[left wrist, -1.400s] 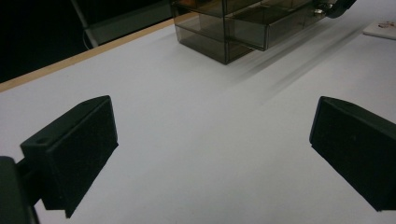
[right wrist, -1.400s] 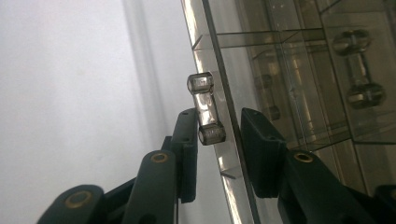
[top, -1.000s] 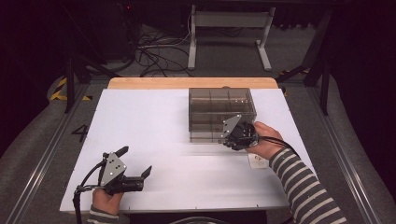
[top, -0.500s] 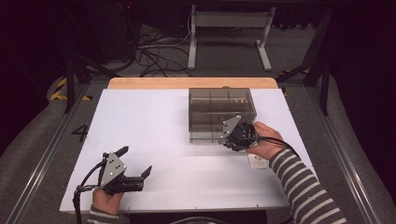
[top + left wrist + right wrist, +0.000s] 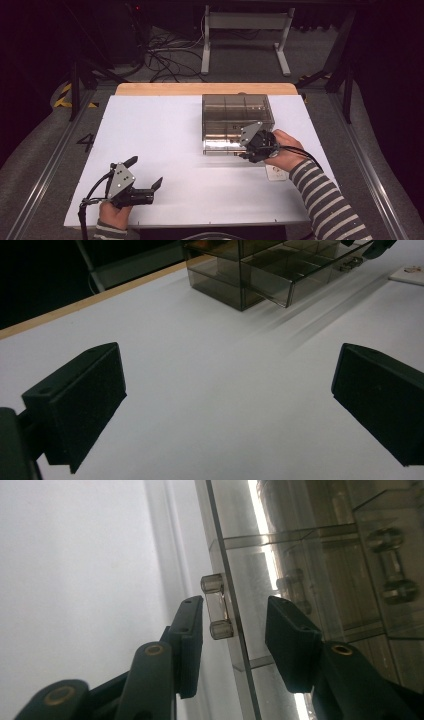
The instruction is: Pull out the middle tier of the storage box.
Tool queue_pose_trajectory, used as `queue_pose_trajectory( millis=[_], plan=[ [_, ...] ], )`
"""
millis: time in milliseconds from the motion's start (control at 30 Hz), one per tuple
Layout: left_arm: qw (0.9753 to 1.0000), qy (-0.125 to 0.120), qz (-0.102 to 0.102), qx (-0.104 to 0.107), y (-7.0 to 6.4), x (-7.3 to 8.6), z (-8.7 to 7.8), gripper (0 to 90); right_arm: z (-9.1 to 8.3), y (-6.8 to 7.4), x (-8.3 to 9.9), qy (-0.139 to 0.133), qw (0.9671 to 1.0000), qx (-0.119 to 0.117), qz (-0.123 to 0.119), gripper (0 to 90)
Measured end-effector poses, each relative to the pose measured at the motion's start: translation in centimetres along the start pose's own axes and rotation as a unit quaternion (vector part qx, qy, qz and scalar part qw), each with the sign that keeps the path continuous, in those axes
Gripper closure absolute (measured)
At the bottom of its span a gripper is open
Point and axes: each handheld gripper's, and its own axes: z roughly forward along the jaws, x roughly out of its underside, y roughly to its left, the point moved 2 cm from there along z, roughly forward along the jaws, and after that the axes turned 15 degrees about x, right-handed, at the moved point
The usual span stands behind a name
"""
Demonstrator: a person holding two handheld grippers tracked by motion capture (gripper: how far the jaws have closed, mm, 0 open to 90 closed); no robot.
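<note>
A smoky clear plastic drawer box (image 5: 237, 112) stands on the white table (image 5: 165, 130), right of the middle. My right gripper (image 5: 246, 151) is at the box's lower front. In the right gripper view its jaws (image 5: 235, 625) stand open on either side of a small clear drawer handle (image 5: 218, 607); the left jaw is close against the handle and the right jaw is apart from it. My left gripper (image 5: 146, 172) rests near the table's front left, open and holding nothing. Its view (image 5: 227, 395) looks across bare table toward the box (image 5: 260, 275).
A small white card (image 5: 276, 172) lies on the table just under the right hand, also seen at far right as the card (image 5: 410, 275). A wooden strip (image 5: 205, 89) edges the table's far side. Cables and a metal stand sit on the floor beyond.
</note>
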Motion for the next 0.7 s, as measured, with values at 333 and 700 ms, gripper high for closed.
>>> queue_pose_trajectory(
  millis=[333, 700],
  plan=[
    [0.9999, 0.001, 0.001, 0.013, 0.1, -0.3, 0.9, 1.6, -3.4, -0.7, 0.8, -0.038, 0.9976, 0.042, 0.041, 42.3],
    [0.9999, 0.001, 0.005, 0.015, 0.1, -0.5, 1.2, 1.6, -5.0, -0.8, 2.8, -0.063, 0.9931, 0.053, 0.083, 38.4]
  ],
)
